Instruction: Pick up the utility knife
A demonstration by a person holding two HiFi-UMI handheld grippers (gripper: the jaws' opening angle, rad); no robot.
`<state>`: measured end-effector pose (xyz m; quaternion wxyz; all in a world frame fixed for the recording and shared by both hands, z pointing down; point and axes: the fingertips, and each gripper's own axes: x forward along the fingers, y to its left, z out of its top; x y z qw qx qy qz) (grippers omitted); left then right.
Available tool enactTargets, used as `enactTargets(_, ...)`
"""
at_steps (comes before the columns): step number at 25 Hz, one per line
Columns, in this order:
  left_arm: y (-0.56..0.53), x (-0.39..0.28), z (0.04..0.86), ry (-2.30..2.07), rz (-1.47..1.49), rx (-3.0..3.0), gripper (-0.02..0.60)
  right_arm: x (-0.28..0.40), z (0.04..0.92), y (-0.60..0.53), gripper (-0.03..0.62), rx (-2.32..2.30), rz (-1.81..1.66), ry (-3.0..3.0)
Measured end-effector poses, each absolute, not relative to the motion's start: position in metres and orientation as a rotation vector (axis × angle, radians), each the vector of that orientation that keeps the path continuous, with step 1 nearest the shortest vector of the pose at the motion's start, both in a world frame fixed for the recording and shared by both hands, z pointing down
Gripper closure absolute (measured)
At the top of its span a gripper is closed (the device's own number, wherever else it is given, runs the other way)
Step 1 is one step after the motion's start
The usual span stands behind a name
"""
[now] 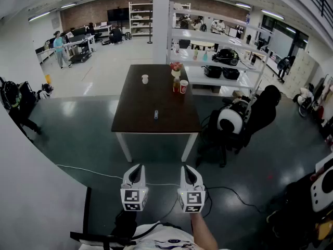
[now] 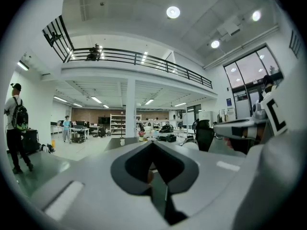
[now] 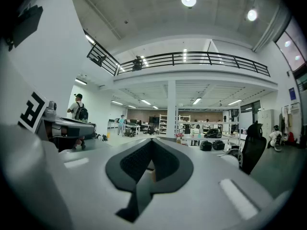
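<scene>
Grey hall floor stretches ahead of me, and a dark table stands alone on it, its short near edge facing me. Behind it rise a white pillar and white shelves; a black chair sits off to the table's right.

My left gripper and right gripper hang side by side over the floor, short of the table and level, both aimed at it. Each pair of jaws is closed tip to tip with nothing between them; both gripper views show the dark pads meeting in a point and only open hall beyond.

The knife lies flat on the tabletop, a small dark bar about midway across the width and closer to the near edge than the far one. From the head view it sits beyond my jaws and roughly between the two lines they point along, a little nearer the left gripper's line. It is well apart from both grippers, with the table's near edge and a strip of floor in between. I cannot make it out in either gripper view.

Farther down the table stand a white cup on the left and, on the right, flowers with a red cup just beside them, all well clear of the knife.
</scene>
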<state>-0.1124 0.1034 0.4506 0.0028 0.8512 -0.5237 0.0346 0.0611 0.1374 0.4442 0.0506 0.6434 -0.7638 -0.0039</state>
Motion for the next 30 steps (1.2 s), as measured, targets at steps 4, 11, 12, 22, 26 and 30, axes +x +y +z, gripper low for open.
enactTargets(4, 0.105, -0.111, 0.452, -1.641, 0.114, 2.668, 0.584, 0.061, 0.441, 0.139, 0.595, 1.956, -0.022, -2.33)
enactTargets(11, 0.109, -0.11, 0.449, -1.641, 0.111, 2.669, 0.584, 0.062, 0.437, 0.143, 0.595, 1.953, -0.031, -2.335)
enactTargets(12, 0.11, -0.11, 0.449, -1.638, 0.112, 2.67, 0.583, 0.061, 0.436, 0.144, 0.595, 1.948, -0.033, -2.342)
enactTargets(22, 0.114, -0.092, 0.437, -1.613, 0.096, 2.691, 0.584, 0.053, 0.425, 0.148, 0.594, 1.916, -0.046, -2.401)
enactTargets(26, 0.113, -0.083, 0.438, -1.611, 0.088, 2.689, 0.583, 0.053, 0.426, 0.147, 0.594, 1.903, -0.04, -2.417)
enactTargets(30, 0.113, -0.069, 0.444, -1.6, 0.1, 2.689, 0.584, 0.057, 0.432, 0.145, 0.594, 1.879, -0.028, -2.43)
